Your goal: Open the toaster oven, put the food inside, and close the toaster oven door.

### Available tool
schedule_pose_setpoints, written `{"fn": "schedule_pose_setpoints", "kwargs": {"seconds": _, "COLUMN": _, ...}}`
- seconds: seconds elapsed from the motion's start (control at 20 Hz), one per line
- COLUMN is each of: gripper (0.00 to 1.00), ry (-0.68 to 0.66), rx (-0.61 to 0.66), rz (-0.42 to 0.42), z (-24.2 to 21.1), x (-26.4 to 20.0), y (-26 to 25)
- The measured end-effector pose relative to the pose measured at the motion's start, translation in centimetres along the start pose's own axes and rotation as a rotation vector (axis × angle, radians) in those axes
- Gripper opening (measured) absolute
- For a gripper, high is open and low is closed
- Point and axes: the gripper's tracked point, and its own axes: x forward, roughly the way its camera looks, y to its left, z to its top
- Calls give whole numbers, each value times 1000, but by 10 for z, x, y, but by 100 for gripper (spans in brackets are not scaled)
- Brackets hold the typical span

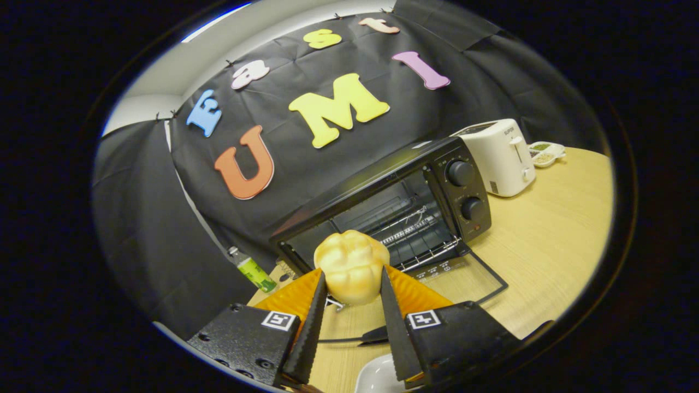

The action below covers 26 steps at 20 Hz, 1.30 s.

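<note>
The gripper (352, 286) clenches a pale yellow, lumpy bread roll (351, 266) between both fingers. Just beyond it stands a black metal toaster oven (398, 199) — glass door (464, 273) folded down open.

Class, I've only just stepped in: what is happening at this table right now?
A hand-held gripper has its tongs shut on a pale bread roll, held above the wooden table. Just beyond it sits the black toaster oven with its door already folded down and the wire rack bare. So the oven is open and the food is gripped but not yet inside.
</note>
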Motion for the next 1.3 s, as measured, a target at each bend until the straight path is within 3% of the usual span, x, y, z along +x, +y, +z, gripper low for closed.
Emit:
{"fn": "schedule_pose_setpoints", "kwargs": {"seconds": 0.4, "gripper": 61, "ry": 50, "rx": 23, "rz": -68, "z": 11, "x": 84, "y": -12}}
{"fn": "schedule_pose_setpoints", "kwargs": {"seconds": 0.6, "gripper": 64, "ry": -8, "rx": -41, "rz": -98, "z": 26, "x": 106, "y": -22}}
{"fn": "schedule_pose_setpoints", "kwargs": {"seconds": 0.8, "gripper": 65, "ry": 17, "rx": -14, "rz": -65, "z": 23, "x": 110, "y": -19}}
{"fn": "schedule_pose_setpoints", "kwargs": {"seconds": 0.9, "gripper": 77, "ry": 74, "rx": 4, "rz": -58, "z": 11, "x": 102, "y": -21}}
{"fn": "schedule_pose_setpoints", "kwargs": {"seconds": 1.1, "gripper": 100, "ry": 23, "rx": -4, "rz": -37, "z": 21, "x": 86, "y": -18}}
{"fn": "schedule_pose_setpoints", "kwargs": {"seconds": 1.3, "gripper": 100, "ry": 30, "rx": -68, "rz": 6, "z": 24, "x": 63, "y": -5}}
